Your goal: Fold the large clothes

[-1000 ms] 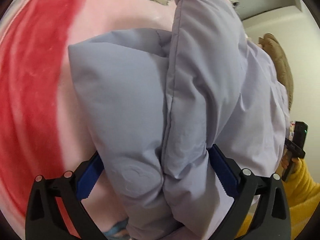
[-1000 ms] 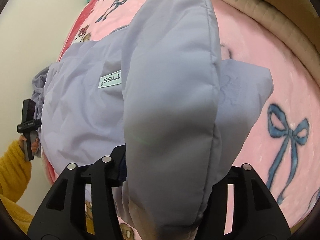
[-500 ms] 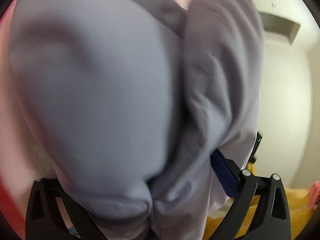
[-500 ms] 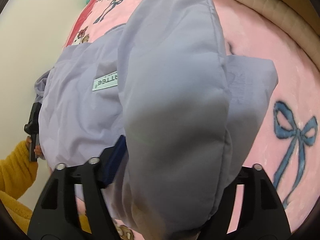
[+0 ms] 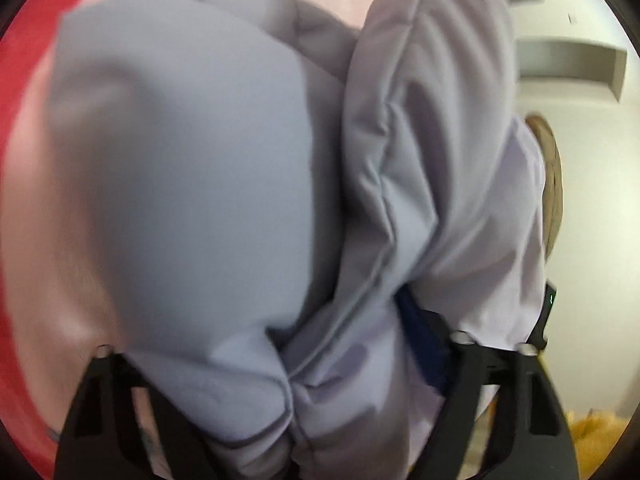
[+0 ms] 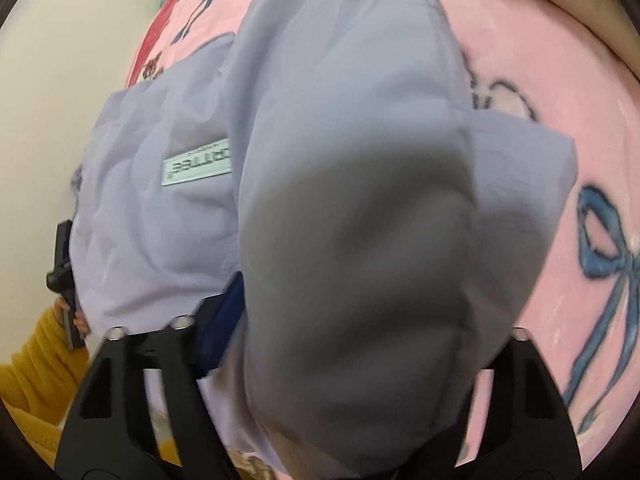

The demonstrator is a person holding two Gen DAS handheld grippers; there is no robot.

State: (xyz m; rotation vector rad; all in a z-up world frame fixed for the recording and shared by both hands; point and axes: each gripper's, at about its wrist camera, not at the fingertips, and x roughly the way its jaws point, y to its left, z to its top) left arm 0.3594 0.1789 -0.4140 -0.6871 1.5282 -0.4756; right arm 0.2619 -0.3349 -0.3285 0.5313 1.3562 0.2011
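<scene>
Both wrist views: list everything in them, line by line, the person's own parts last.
Padded jacket: one, lilac-grey, folded in bulky layers on the bed, between both grippers' fingers.
Label: one, pale mint, sewn on the jacket.
Blanket: one, pink with blue bows and a red edge, under the jacket.
Beige quilted edge: one, past the blanket.
Wall recess: one, white, far right in the left view.
Left gripper: one, black with blue pads, closed on the jacket.
Right gripper: one, black with blue pads, closed on the jacket.
Sleeve: one, mustard yellow.
</scene>
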